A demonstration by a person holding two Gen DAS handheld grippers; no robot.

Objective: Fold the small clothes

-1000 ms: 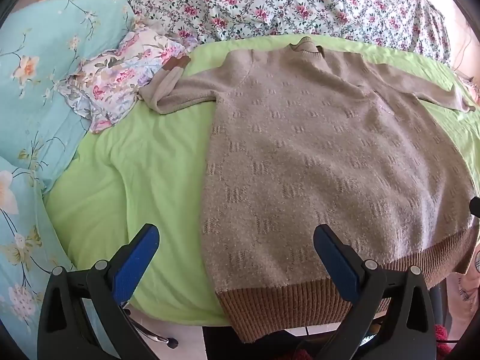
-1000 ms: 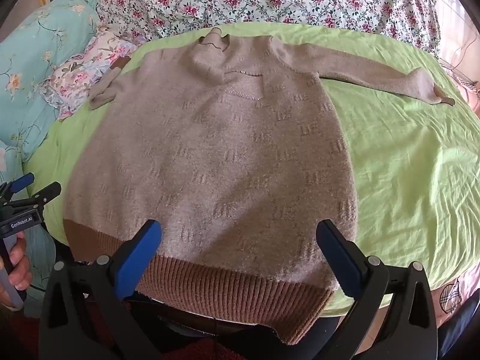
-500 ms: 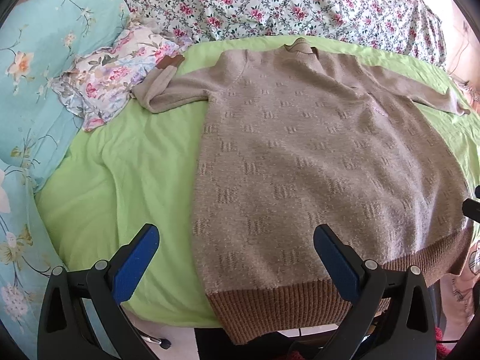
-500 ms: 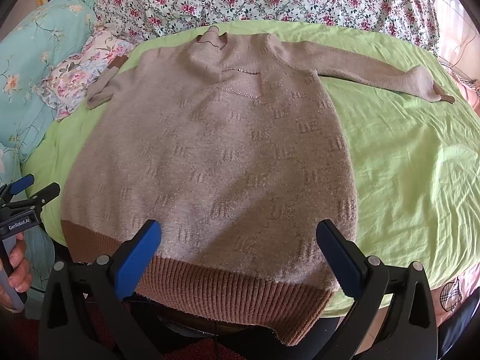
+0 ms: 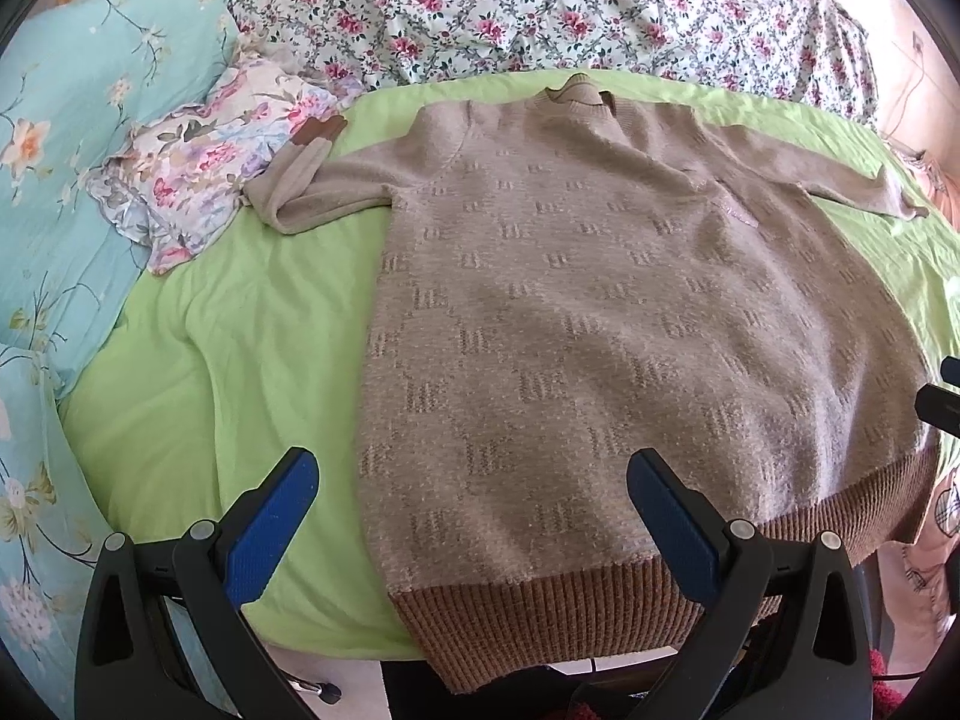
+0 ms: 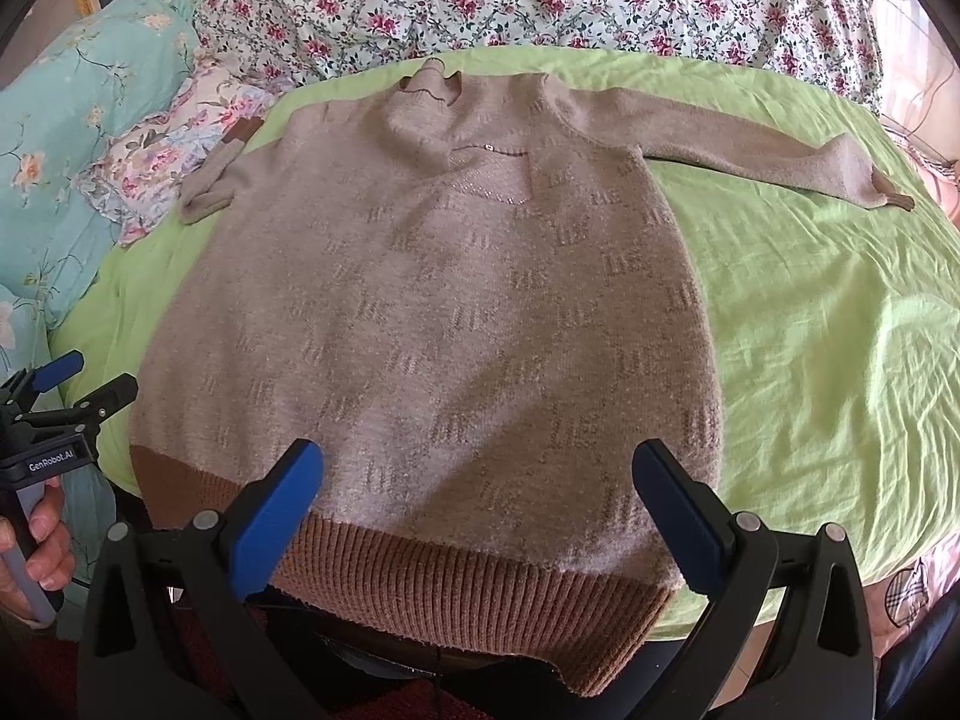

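Note:
A beige knit sweater (image 5: 600,312) with a brown ribbed hem lies flat, front up, on a green sheet (image 5: 240,360); it also shows in the right wrist view (image 6: 432,324). Its left sleeve (image 5: 312,192) is bent back, its right sleeve (image 6: 750,150) stretches out to the right. My left gripper (image 5: 471,516) is open and empty, above the hem's left part. My right gripper (image 6: 474,510) is open and empty, above the hem's middle. The left gripper also appears at the left edge of the right wrist view (image 6: 72,384).
A floral quilt (image 5: 540,6) lies behind the sweater. A turquoise flowered cover (image 5: 72,180) and a small floral cloth (image 5: 198,168) lie at the left. The hem hangs over the bed's front edge. Bare green sheet lies right of the sweater (image 6: 840,330).
Both grippers have moved slightly forward and up over the sweater; the left view has shifted a little to the right. Jaws stay open. The sweater has not moved.

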